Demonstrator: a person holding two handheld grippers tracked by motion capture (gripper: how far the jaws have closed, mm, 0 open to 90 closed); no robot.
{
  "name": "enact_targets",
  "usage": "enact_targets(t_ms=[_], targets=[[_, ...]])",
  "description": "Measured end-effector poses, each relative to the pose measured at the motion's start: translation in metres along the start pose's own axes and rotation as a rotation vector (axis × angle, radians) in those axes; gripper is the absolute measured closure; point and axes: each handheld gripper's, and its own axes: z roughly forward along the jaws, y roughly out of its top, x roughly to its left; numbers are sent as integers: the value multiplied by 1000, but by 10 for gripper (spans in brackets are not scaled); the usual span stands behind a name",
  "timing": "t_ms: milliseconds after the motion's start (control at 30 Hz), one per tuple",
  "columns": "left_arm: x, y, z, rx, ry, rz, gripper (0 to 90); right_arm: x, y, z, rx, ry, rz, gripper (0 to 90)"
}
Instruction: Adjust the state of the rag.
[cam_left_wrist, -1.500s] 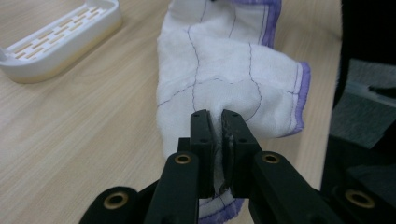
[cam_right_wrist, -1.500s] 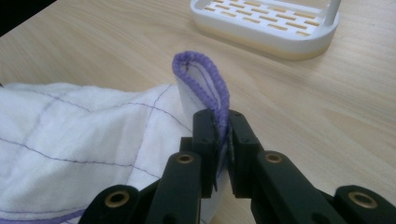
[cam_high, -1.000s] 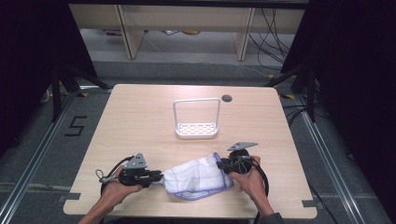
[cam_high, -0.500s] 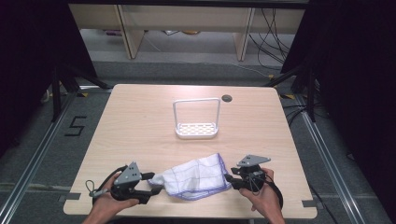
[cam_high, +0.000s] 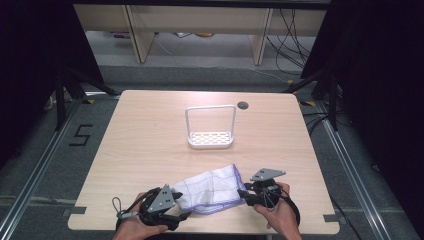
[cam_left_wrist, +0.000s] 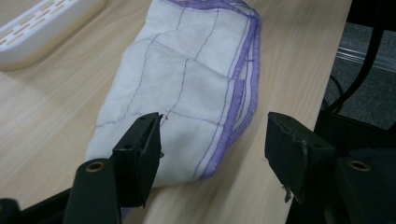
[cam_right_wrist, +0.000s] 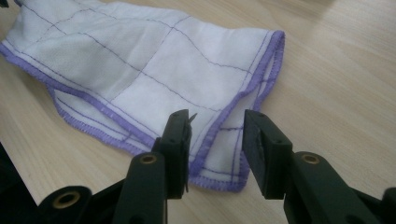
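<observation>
Left tongs (cam_left_wrist: 212, 140), jaws just opening, stand spread off the cloth's (cam_high: 212, 187) 8 o'clock end; right tongs (cam_right_wrist: 215, 140) spread at its 3 o'clock corner, cloth flat on the bench (cam_high: 150, 135), rack (cam_high: 210, 127) at 12

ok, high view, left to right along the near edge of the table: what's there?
left gripper → folded white cloth with purple edging → right gripper. The left gripper's jaws have just been opening; both grippers are open beside the cloth's ends.
</observation>
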Motion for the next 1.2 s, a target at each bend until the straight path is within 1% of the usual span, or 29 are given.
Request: enact_targets(t_ms=[33, 100, 133, 167, 200, 233, 267, 300, 333, 367, 433, 467, 533, 600, 633, 700, 800, 833, 867, 900, 933, 967, 1000, 1033, 1067, 1100, 1133, 1167, 1200], targets=[[-2, 3, 3, 9, 2, 1, 358, 0, 0, 0, 2, -1, 1, 623], [-2, 7, 8, 1, 11, 23, 360, 0, 0, 1, 9, -4, -11, 623], [-3, 11, 13, 8, 2, 38, 361, -1, -1, 2, -2, -4, -11, 624], [-3, 11, 13, 8, 2, 38, 361, -1, -1, 2, -2, -4, -11, 624], [-5, 16, 20, 11, -2, 49, 361, -2, -1, 1, 4, -9, 15, 623], [-5, 16, 20, 11, -2, 49, 361, -2, -1, 1, 4, -9, 15, 623], [-7, 20, 27, 16, 7, 52, 362, -5, -2, 0, 9, -12, 15, 624], [-7, 22, 31, 28, 6, 71, 364, -6, -3, 3, -24, -21, 4, 624], [-8, 23, 35, 27, 5, 72, 371, -7, -3, 0, -1, -24, 14, 624], [-7, 25, 40, 50, 10, 97, 385, -7, -3, -1, 2, -25, 26, 624], [-6, 25, 43, 63, 9, 106, 412, -8, -3, -2, 11, -28, 23, 624], [-2, 26, 49, 108, 18, 124, 440, -9, -4, -1, 0, -32, 16, 623], [0, 26, 52, 110, 8, 130, 563, -10, -5, 0, -2, -35, 9, 622], [3, 27, 52, 104, 17, 155, 702, -10, -5, -1, 10, -36, 17, 620], [3, 27, 52, 104, 17, 155, 762, -10, -5, -1, 10, -36, 17, 620], [5, 29, 50, 95, 16, 155, 814, -10, -6, 0, 1, -34, 17, 621], [17, 36, 40, 27, 11, 99, 826, -10, -6, 1, 5, -29, 7, 627], [24, 39, 35, 11, 2, 78, 828, -9, -5, 1, 9, -29, 14, 628], [27, 40, 32, -1, -1, 58, 828, -9, -6, 2, -4, -28, 27, 629], [27, 40, 32, -1, -1, 58, 828, -8, -6, 3, 1, -29, 29, 629], [34, 42, 28, -27, 1, 23, 828, -8, -6, 3, 1, -29, 29, 629], [42, 44, 25, -33, 5, 16, 828, -8, -6, 2, 24, -26, 31, 628], [51, 44, 21, -41, 18, -6, 828, -8, -7, 5, 25, -25, 32, 626], [51, 44, 21, -41, 18, -6, 828, -8, -7, 5, 25, -25, 32, 626], [57, 43, 21, -63, 16, -40, 828, -6, -7, 7, 30, -22, 33, 621], [65, 41, 20, -68, 36, -65, 827, -6, -7, 7, 40, -22, 22, 620], [70, 40, 18, -58, 36, -68, 827, -5, -7, 8, 45, -24, 18, 618], [70, 40, 18, -58, 36, -68, 826, -5, -7, 8, 45, -24, 18, 618], [74, 38, 18, -71, 37, -94, 826, -4, -7, 9, 46, -28, 15, 615]])
